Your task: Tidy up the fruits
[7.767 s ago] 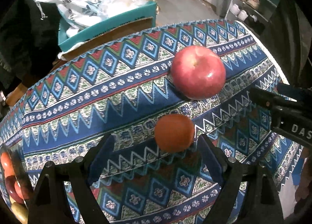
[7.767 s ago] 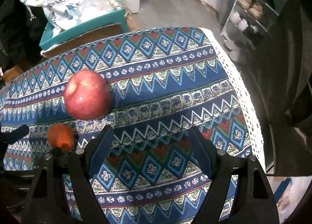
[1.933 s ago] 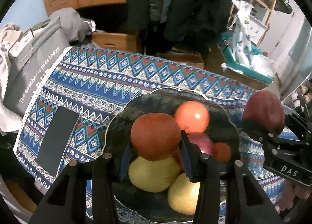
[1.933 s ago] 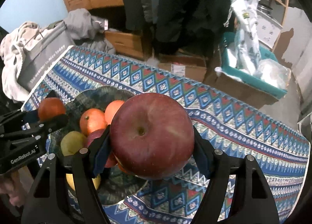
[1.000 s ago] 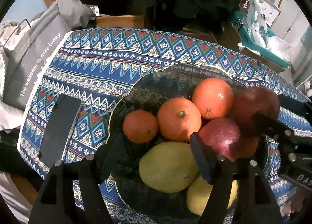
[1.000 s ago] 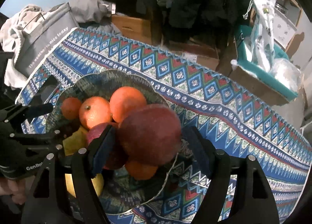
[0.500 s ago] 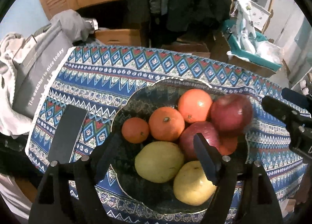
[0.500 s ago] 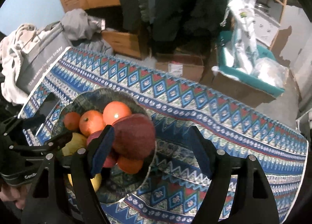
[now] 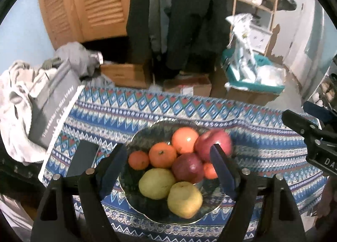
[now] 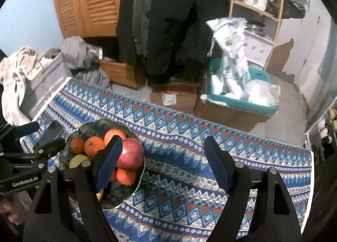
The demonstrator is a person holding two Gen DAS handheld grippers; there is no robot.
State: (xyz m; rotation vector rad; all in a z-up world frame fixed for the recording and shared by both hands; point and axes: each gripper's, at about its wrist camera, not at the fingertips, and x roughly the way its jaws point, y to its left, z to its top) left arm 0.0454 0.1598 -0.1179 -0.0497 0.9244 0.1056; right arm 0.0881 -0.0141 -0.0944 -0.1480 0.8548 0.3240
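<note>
Big red apple [image 9: 212,144] sits at the right rim of the dark glass scalloped bowl [image 9: 145,136], touching a large orange [image 9: 185,139] and a darker red apple [image 9: 187,168]. Also in the bowl: a medium orange with stem [image 9: 162,155], a small tangerine [image 9: 138,159], another small orange fruit [image 9: 209,170] under the big apple, and two yellow-green pears [image 9: 157,183] at the near side. The bowl rests on the table, covered by a blue zigzag-patterned cloth [image 9: 263,143], toward its left end.

Left gripper [image 9: 168,168] hangs above the bowl, jaws spread wide and holding nothing; the fruit pile shows between them. Right gripper [image 10: 162,162] is up over the cloth just right of the bowl, jaws likewise released, empty; its left finger overlaps the big apple in the right wrist view but is not gripping it.

A flat black phone-like slab [image 9: 83,157] lies on the cloth left of the bowl. A grey tote bag with white lettering [image 9: 52,103] sits at the table's far left corner. A teal bin of plastic bags [image 10: 238,92] stands on the floor beyond the table.
</note>
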